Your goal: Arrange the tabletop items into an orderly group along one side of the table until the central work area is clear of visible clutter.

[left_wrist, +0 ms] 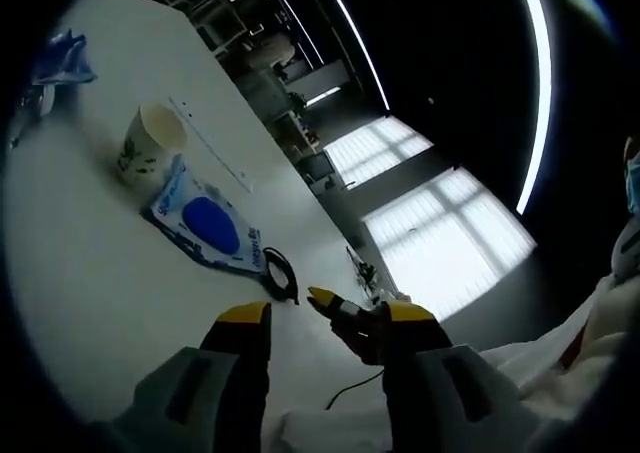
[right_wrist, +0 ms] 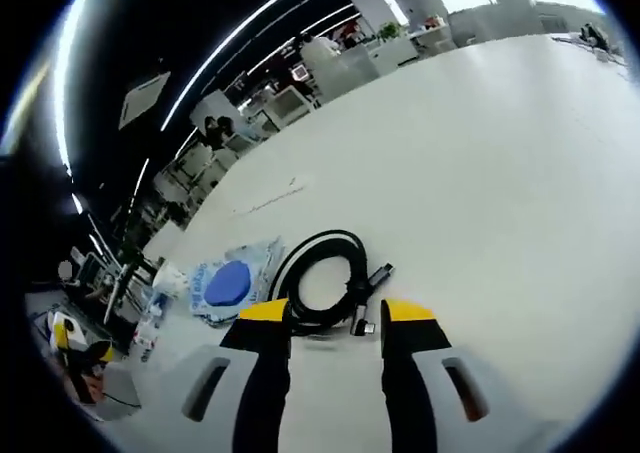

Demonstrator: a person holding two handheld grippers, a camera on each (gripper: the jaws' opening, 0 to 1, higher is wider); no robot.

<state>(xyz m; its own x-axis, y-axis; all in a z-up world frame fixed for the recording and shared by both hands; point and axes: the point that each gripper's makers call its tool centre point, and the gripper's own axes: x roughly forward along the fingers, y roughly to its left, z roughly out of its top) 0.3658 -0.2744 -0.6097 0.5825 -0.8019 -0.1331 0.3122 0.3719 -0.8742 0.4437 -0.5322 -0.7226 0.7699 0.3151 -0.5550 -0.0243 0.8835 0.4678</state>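
A black coiled cable (right_wrist: 322, 271) lies on the white table (right_wrist: 500, 173), its plug (right_wrist: 366, 323) pointing at me. My right gripper (right_wrist: 337, 315) is open, its yellow tips at the coil's near edge with the plug between them. Left of the coil lies a clear packet with a blue disc (right_wrist: 228, 283). In the left gripper view the same packet (left_wrist: 206, 223) lies beside a paper cup (left_wrist: 150, 143), with the cable (left_wrist: 281, 273) nearer. My left gripper (left_wrist: 328, 318) is open and holds nothing. The right gripper's yellow tip (left_wrist: 321, 297) shows between its jaws, farther off.
A crumpled blue bag (left_wrist: 60, 61) sits at the table's far end. A thin white strip (left_wrist: 210, 143) lies beyond the cup. A person's white sleeve (left_wrist: 590, 373) is at the right. Desks and windows (left_wrist: 450, 233) stand past the table edge.
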